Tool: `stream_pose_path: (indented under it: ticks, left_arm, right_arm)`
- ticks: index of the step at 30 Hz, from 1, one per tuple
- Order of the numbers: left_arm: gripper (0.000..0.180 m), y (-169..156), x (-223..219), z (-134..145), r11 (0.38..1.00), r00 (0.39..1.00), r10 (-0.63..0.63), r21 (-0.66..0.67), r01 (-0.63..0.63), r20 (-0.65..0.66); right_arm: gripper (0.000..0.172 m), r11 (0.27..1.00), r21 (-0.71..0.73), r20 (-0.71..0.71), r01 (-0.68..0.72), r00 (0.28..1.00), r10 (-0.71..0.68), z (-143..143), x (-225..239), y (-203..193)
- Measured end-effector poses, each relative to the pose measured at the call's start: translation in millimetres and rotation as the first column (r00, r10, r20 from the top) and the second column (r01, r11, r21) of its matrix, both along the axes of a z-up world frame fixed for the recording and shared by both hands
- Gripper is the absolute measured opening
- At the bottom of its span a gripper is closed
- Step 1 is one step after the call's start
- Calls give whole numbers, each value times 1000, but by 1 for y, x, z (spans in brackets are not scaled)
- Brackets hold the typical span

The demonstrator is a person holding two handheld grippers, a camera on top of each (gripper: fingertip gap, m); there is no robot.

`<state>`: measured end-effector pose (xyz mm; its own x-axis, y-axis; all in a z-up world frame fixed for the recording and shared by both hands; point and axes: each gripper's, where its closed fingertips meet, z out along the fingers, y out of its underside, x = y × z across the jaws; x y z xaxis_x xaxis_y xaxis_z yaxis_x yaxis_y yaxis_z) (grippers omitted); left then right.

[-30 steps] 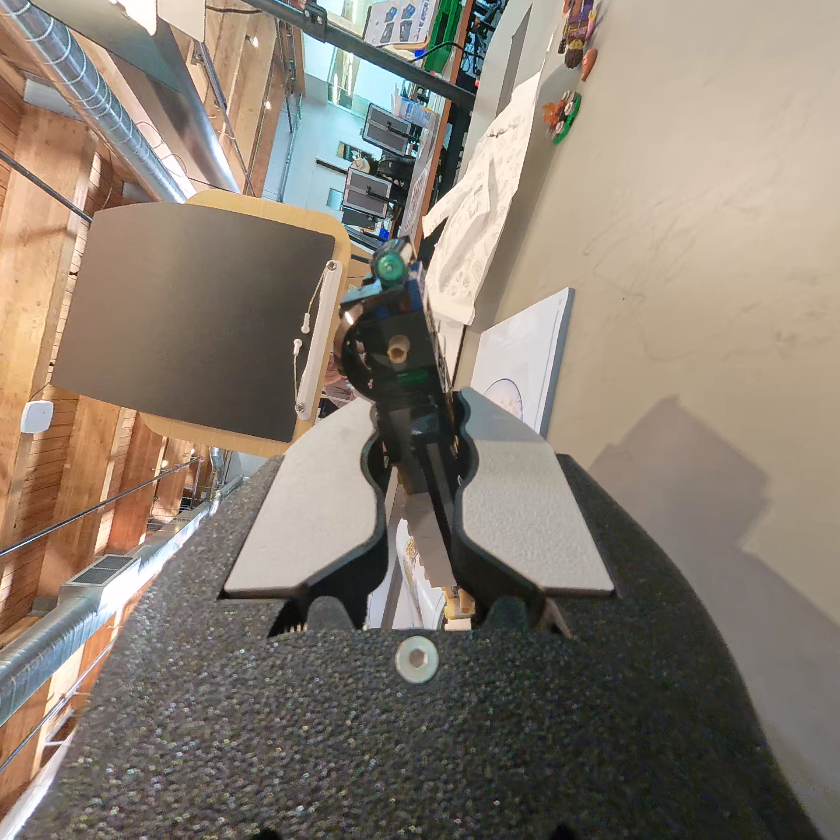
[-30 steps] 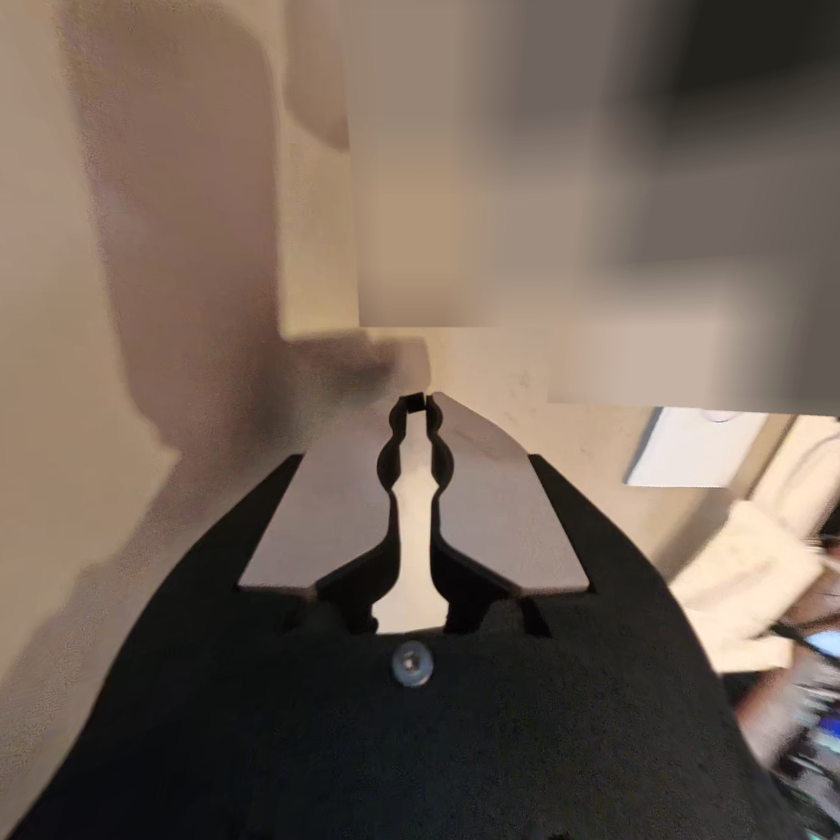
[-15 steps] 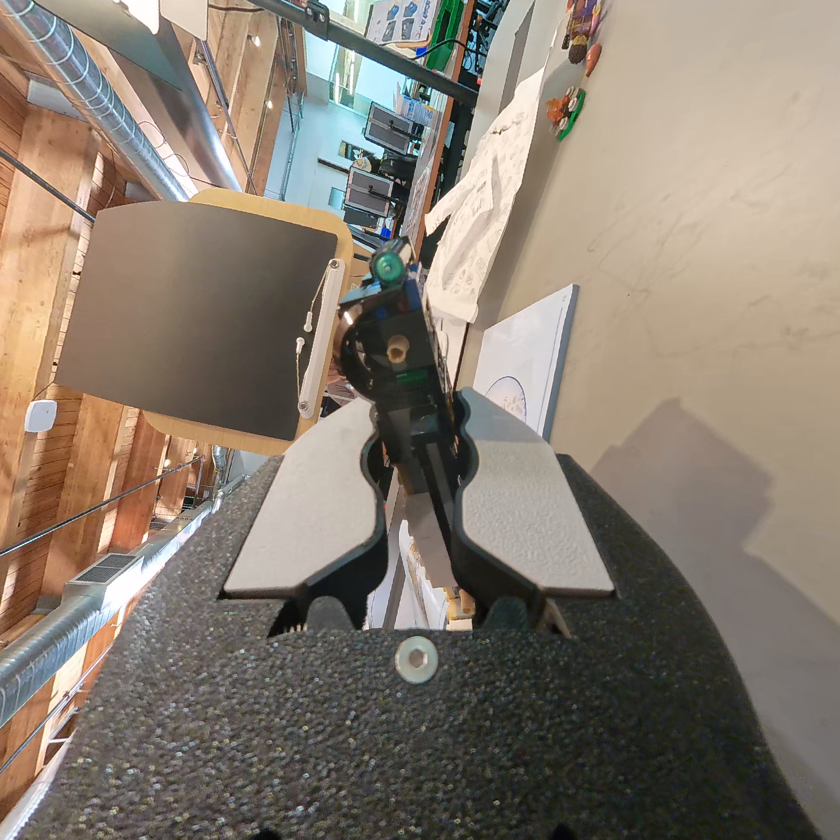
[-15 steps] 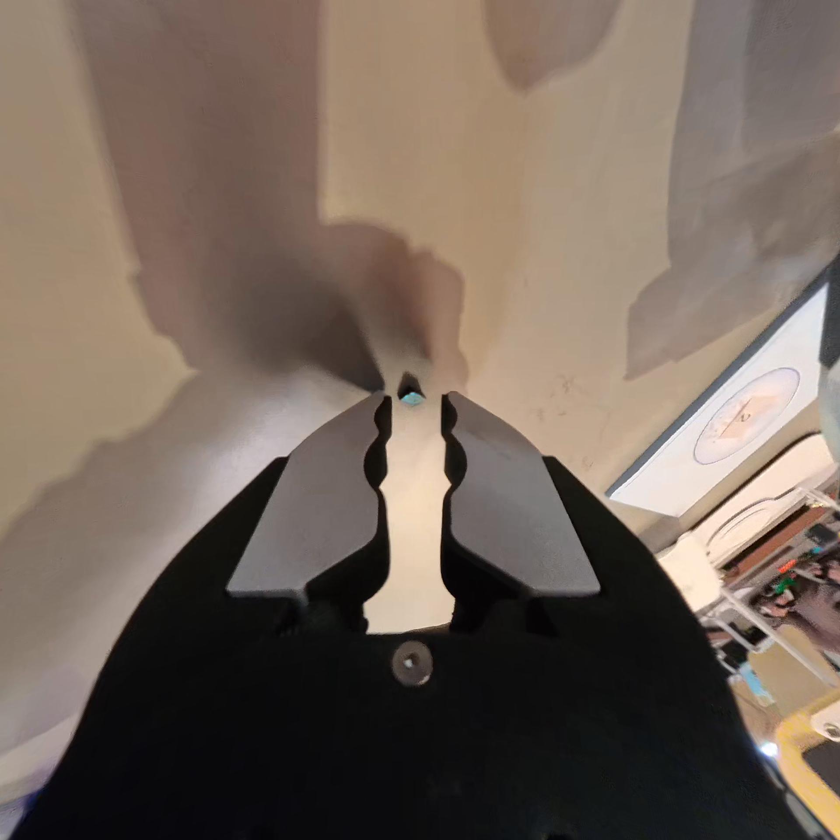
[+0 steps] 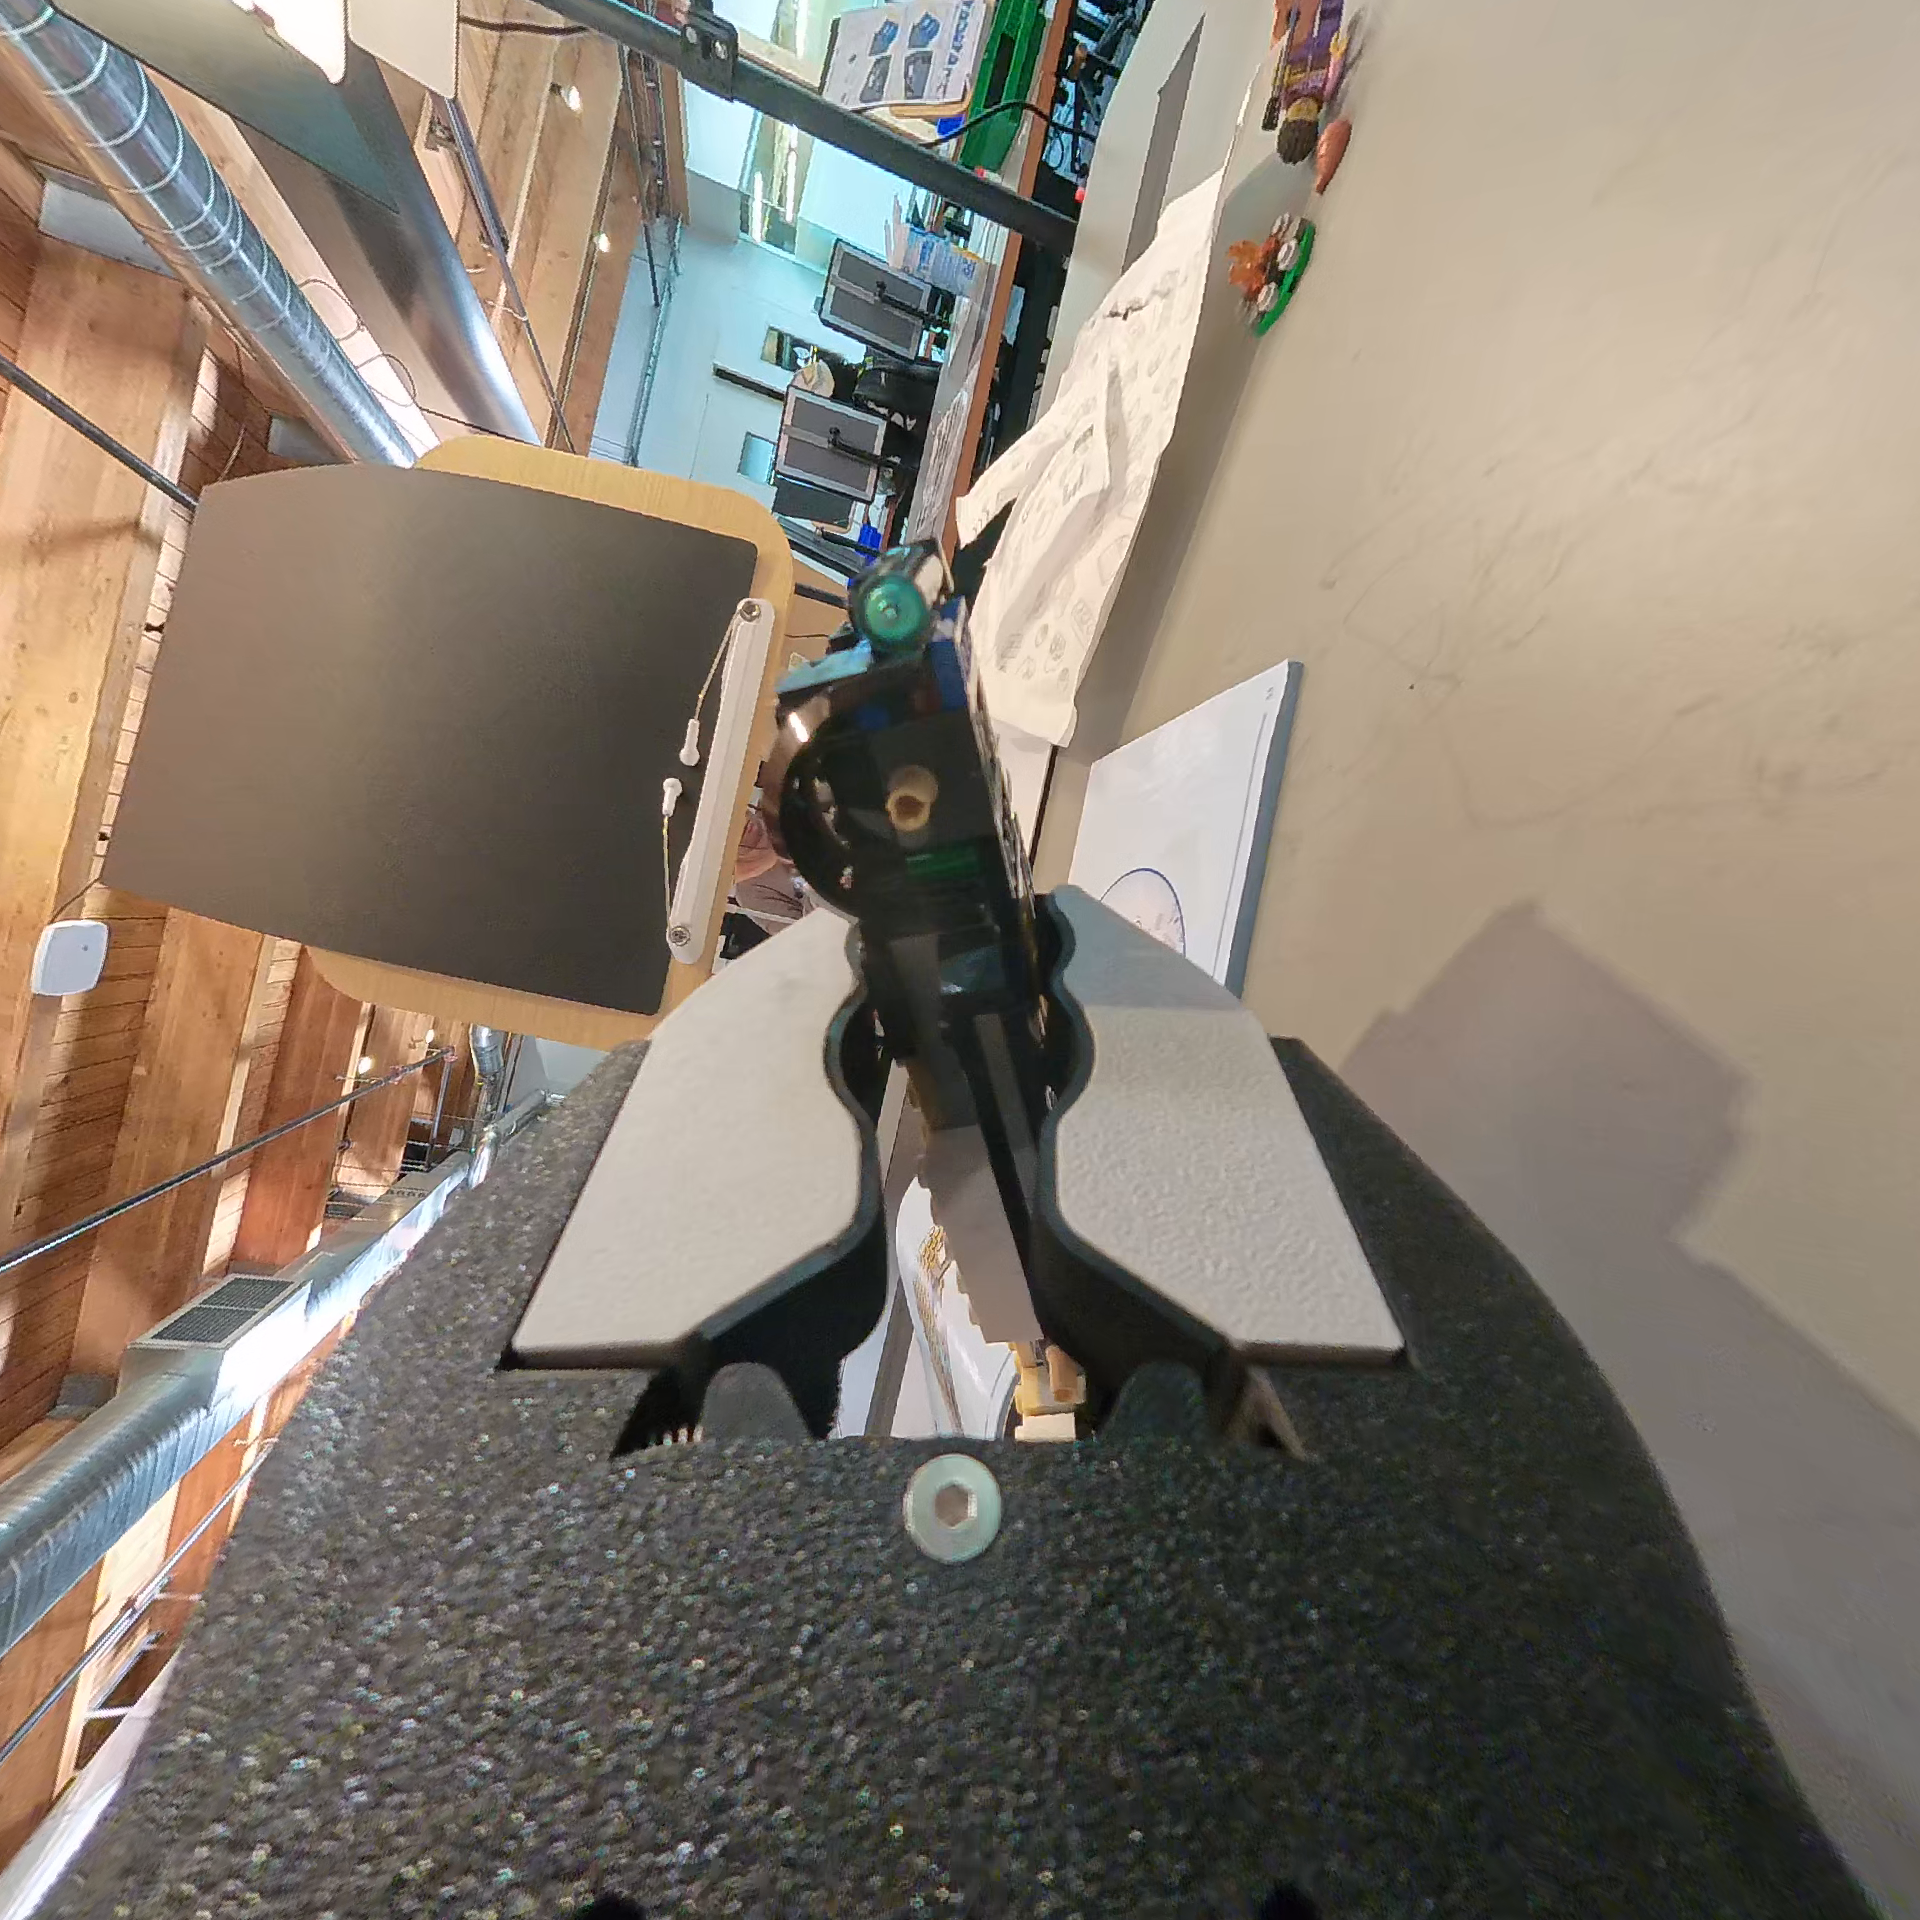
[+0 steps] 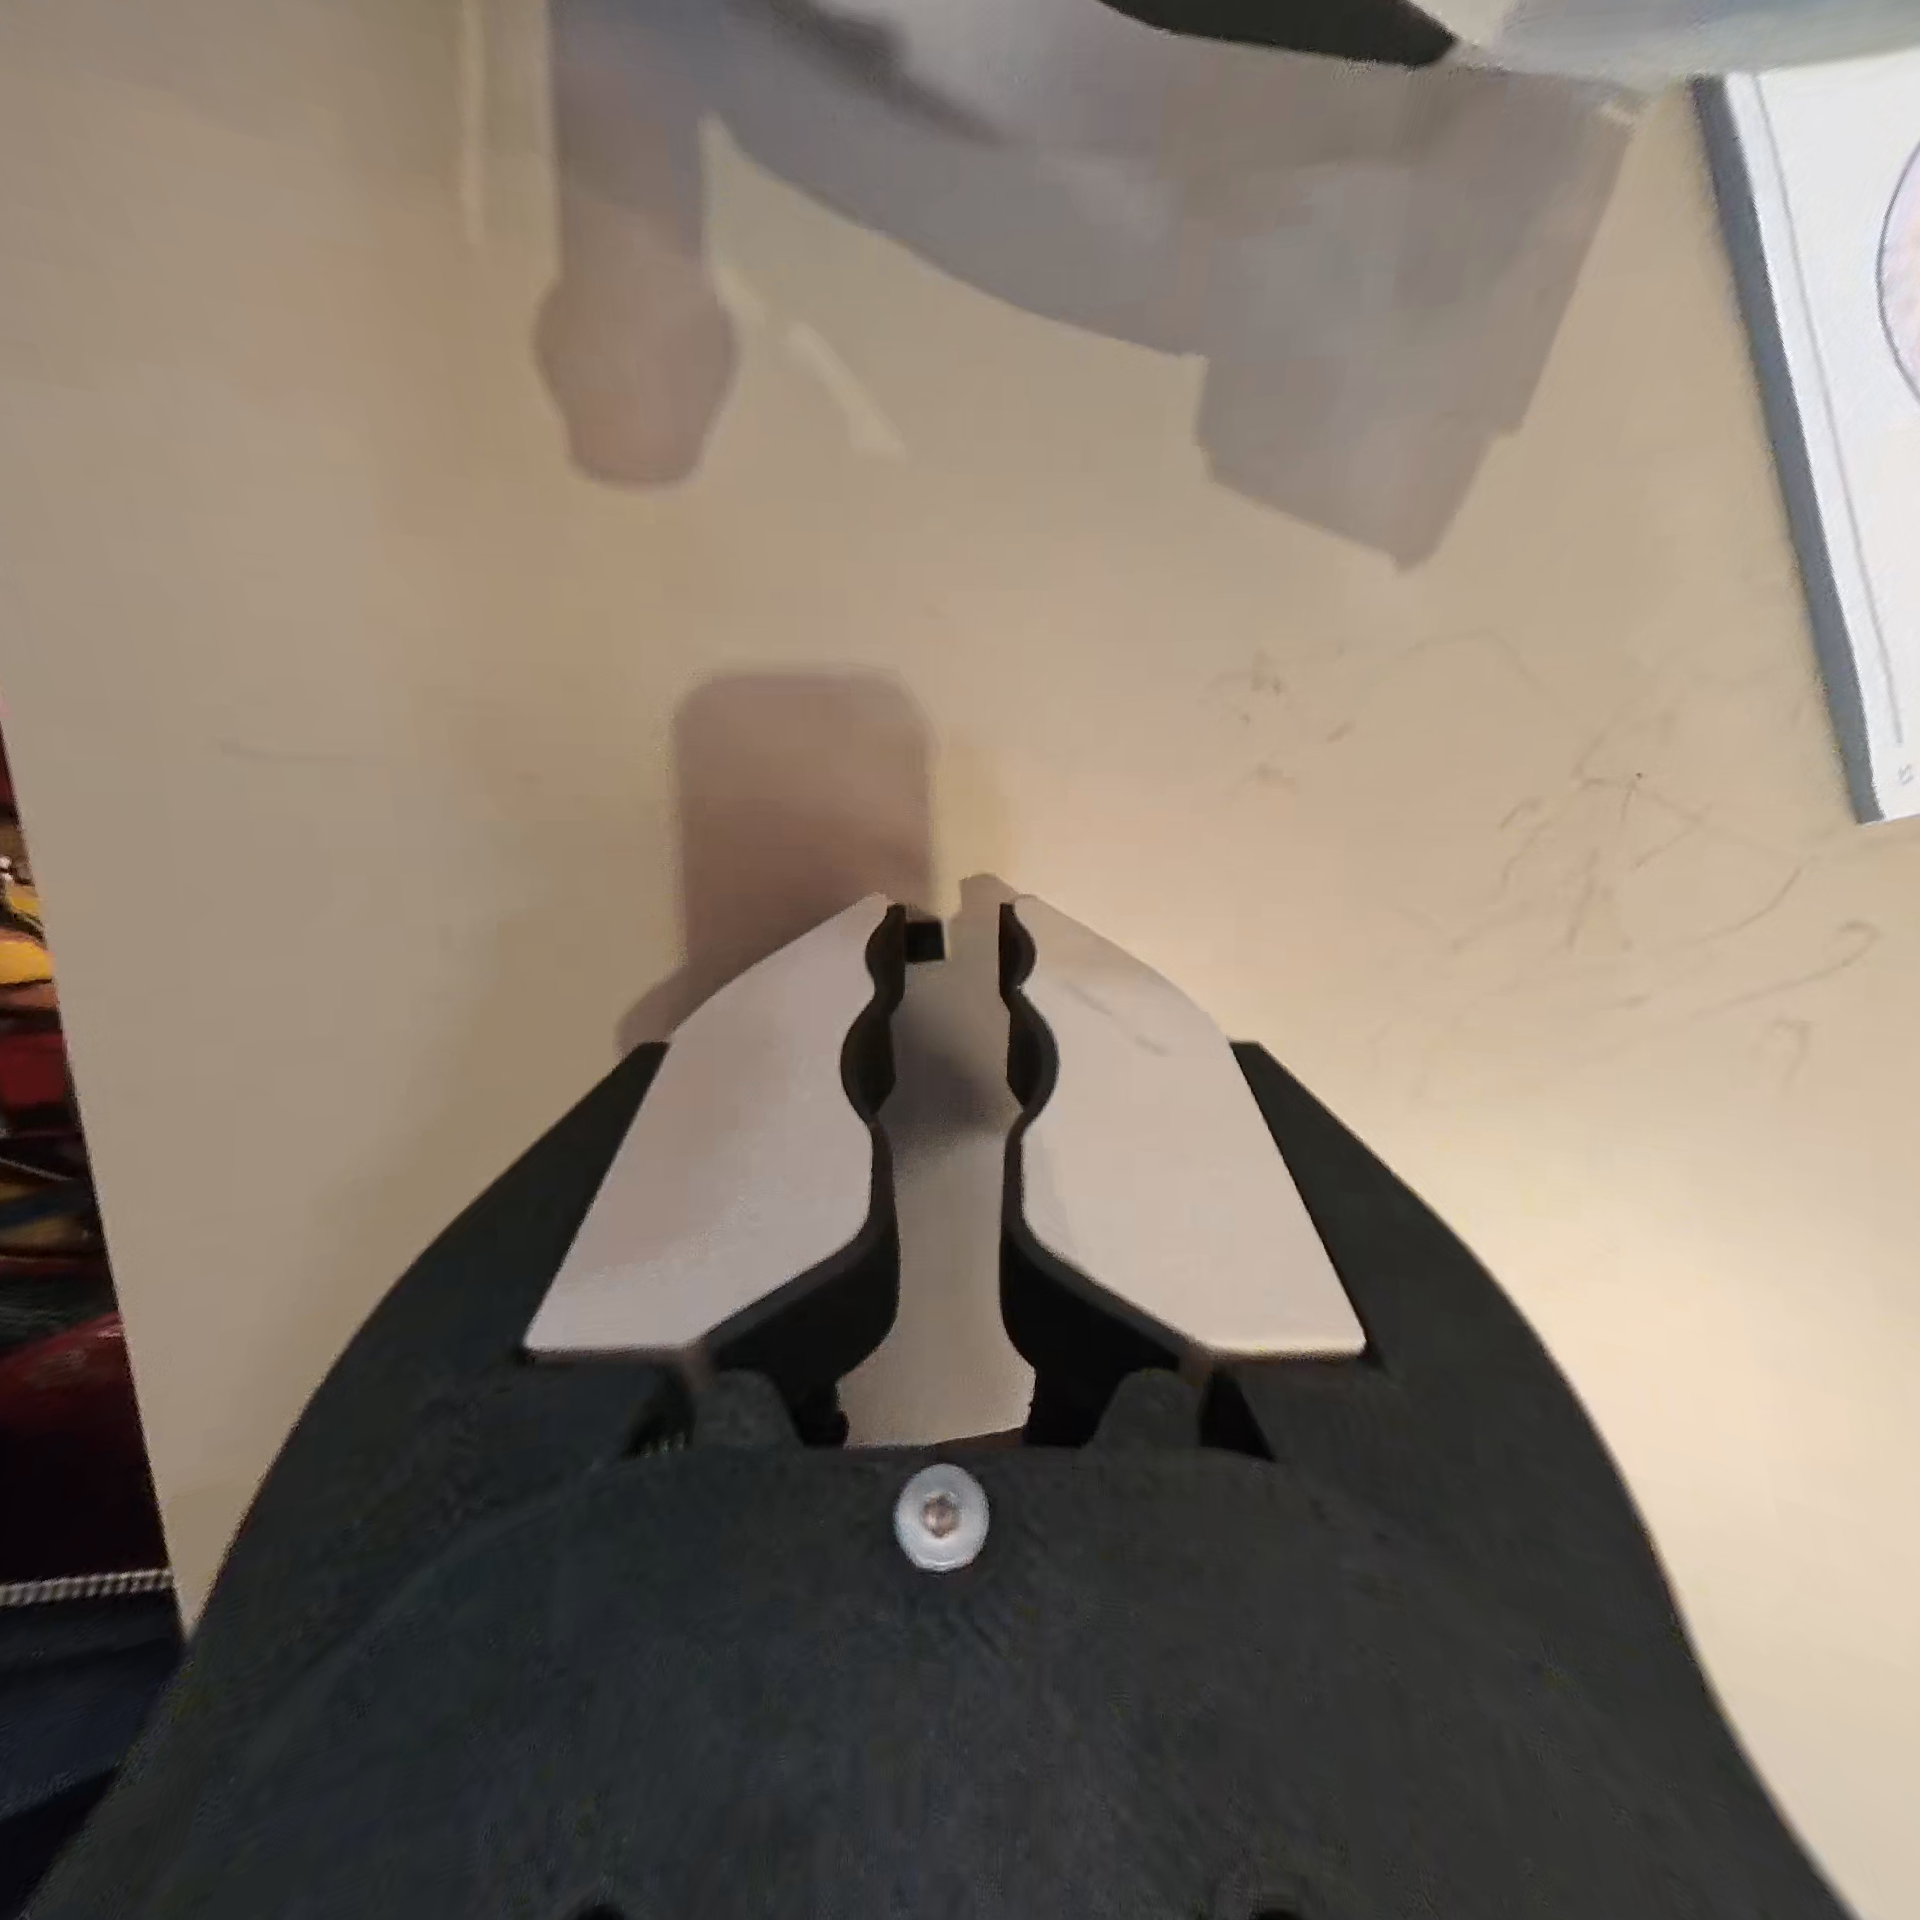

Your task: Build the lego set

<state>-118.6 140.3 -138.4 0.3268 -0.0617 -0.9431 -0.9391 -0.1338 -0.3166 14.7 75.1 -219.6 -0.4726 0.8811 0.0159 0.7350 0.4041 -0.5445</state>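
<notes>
My left gripper [image 5: 951, 925] is shut on a black brick-built model [image 5: 925, 790] with blue parts, a tan pin and a round green piece [image 5: 891, 613] at its far end. It holds the model in the air beside the beige table [image 5: 1558, 623]. My right gripper [image 6: 943, 914] points down at the table [image 6: 1247, 727] with its jaws apart. A small black piece [image 6: 923, 935] sits between the tips against the left finger [image 6: 769, 1039]. A gap separates it from the right finger.
A white booklet [image 5: 1184, 831] lies on the table and also shows in the right wrist view [image 6: 1849, 416]. A printed paper sheet [image 5: 1091, 499] and small colourful toy builds [image 5: 1273, 270] lie farther off. The table's edge [image 6: 104, 1039] runs at the left.
My right gripper was pinched on the small black piece, then opened and turned over the table; the piece now rests against one finger only. My left gripper and its model have barely moved.
</notes>
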Motion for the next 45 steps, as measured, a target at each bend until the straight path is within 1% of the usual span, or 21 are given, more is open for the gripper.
stream_pose_path:
  ticks: [3, 9, 15, 19, 22, 26, 35, 39, 42, 45]
  left_arm:
    - [28, 0, -1, 0, 1000, 1000, 1, 0, -1, 3]
    - [28, 1, -1, -1, 1000, 1000, 0, -2, 0, 3]
    - [28, 1, -1, -2, 1000, 1000, -1, -6, 1, 4]
    - [28, 1, -1, -3, 1000, 1000, -1, -8, 1, 3]
    - [28, 0, -1, -2, 1000, 1000, -1, -8, 1, 5]
    - [28, 1, 0, -2, 1000, 1000, -1, -10, 1, 4]
    - [28, 1, 0, -3, 1000, 1000, -2, -15, 2, 3]
    - [28, 1, 0, -3, 1000, 1000, -1, -15, 1, 3]
    - [28, 0, 0, -2, 1000, 1000, 0, -12, 0, 2]
    - [28, -1, -1, 0, 1000, 1000, 1, -7, -1, 0]
  right_arm:
    - [14, 999, -32, 22, 9, 1000, -9, -4, 1, 3]
    - [13, 1000, 12, 37, -24, 999, 23, -11, 2, 1]
    - [11, 998, 46, 37, -34, 999, 32, -12, 0, 0]
    - [11, 1000, 12, 14, 20, 1000, -20, -6, -4, 1]
    - [9, 998, -17, 5, 65, 998, -65, -7, -7, 3]
    - [8, 998, -15, 9, 63, 998, -63, -10, -7, -2]
    - [8, 995, 104, 0, 14, 1000, -14, -11, -8, -7]
    - [8, 979, 197, 11, -46, 999, 45, -10, -9, -9]
    - [7, 949, 290, 33, -124, 992, 120, -9, -10, -11]
    - [8, 885, 413, 56, -214, 976, 210, -8, -10, -13]
